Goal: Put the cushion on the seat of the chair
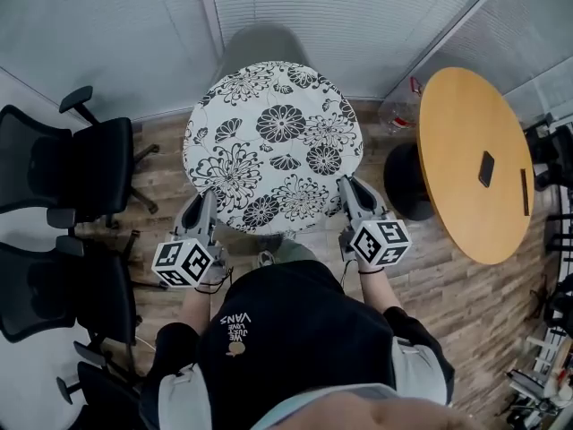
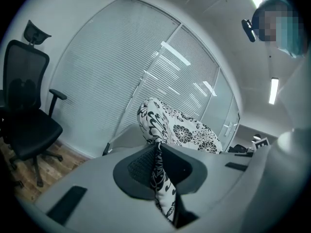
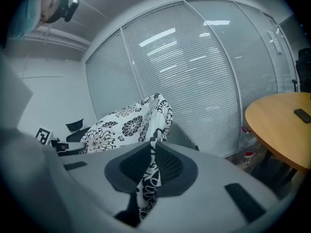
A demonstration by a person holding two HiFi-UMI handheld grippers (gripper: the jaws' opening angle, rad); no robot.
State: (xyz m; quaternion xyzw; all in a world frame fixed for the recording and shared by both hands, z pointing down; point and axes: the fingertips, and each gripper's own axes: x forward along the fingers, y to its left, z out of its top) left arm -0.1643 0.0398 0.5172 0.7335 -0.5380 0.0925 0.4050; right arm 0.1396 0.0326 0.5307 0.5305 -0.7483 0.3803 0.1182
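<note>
The left tongs are clenched on the near left edge of the cushion, and the flowery cloth is pinched flat between the two jaws. The right tongs grip the near right edge the same way. The cushion is round and white with black flowers, and it stretches away from both tongs. Just past the cushion's far edge is the grey chair. The cushion hides most of it, so I cannot tell if the cushion touches the seat. Left of the cushion, the left gripper view shows a black office chair by the blinds. The right gripper view does not show that chair. It shows a round wooden table right of the cushion, with a small dark thing on top. Only the head view shows the whole cushion from above.
</note>
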